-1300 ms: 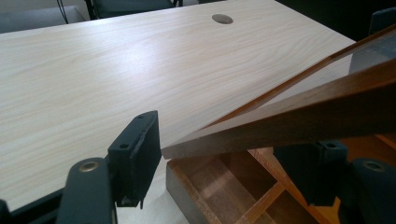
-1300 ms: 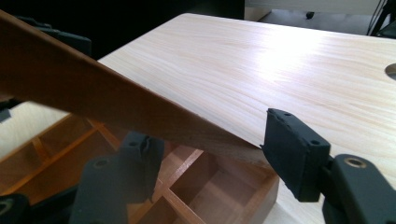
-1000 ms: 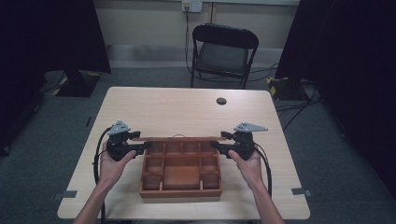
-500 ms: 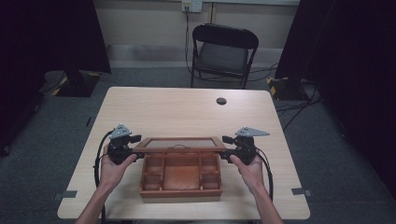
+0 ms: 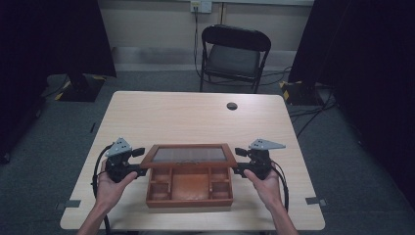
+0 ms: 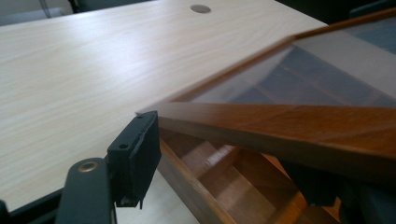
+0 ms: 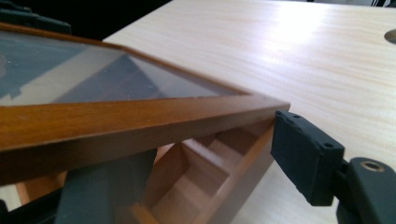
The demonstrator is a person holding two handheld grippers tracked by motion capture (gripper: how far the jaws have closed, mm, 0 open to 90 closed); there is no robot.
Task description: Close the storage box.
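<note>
My wooden compartment box (image 5: pixel 189 190) sits near the worktop's (image 5: pixel 195 117) near edge, midway between its left and right edges, long axis running left to right. Its glass-paned lid (image 5: pixel 188 155) is hinged along the far side and tilted partway up, its front rail raised above the open compartments. My forearms come in from the near edge, palms turned inward, one hand at each end of the lid. My left gripper (image 5: pixel 139 162) has its jaws spread around the lid's left front corner, one above and one beneath the rail. My right gripper (image 5: pixel 239 161) mirrors it at the right front corner, jaws spread on either side of the rail. A small round grommet (image 5: pixel 232 105) lies near the far edge.
</note>
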